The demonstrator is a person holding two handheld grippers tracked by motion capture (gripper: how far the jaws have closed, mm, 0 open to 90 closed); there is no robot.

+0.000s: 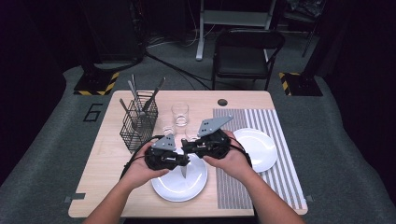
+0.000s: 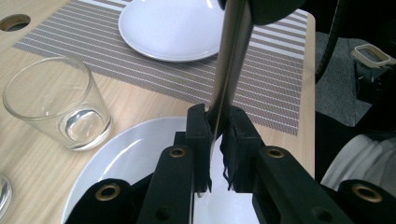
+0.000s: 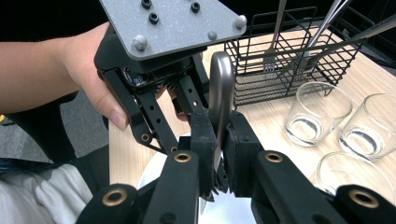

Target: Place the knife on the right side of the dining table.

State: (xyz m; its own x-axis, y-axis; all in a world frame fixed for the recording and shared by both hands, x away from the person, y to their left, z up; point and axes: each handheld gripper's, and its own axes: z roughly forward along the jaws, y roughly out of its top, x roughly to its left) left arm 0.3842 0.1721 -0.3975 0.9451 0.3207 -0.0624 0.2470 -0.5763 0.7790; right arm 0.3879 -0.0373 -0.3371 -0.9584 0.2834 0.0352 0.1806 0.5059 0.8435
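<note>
— Table (image 1: 116,186) first: what sits nearest the person?
— A white plate (image 1: 180,186).
— And the grippers?
— The left gripper (image 2: 215,140) and right gripper (image 3: 219,140) meet above it, both clamped on one knife (image 1: 184,171), blade pointing at the plate.

The near plate (image 1: 180,184) lies at the table's (image 1: 107,154) front edge just left of the striped mat (image 1: 261,121), on which the far plate (image 1: 257,147) sits to the right. Above the near plate the left gripper (image 1: 180,161) and right gripper (image 1: 191,147) meet, both clamped on one knife (image 1: 184,171) (its tip over the plate). Behind them stand three glasses (image 1: 180,114), with the wire cutlery basket (image 1: 139,123) to their left, and a chair (image 1: 245,51) stands beyond the table.
</note>
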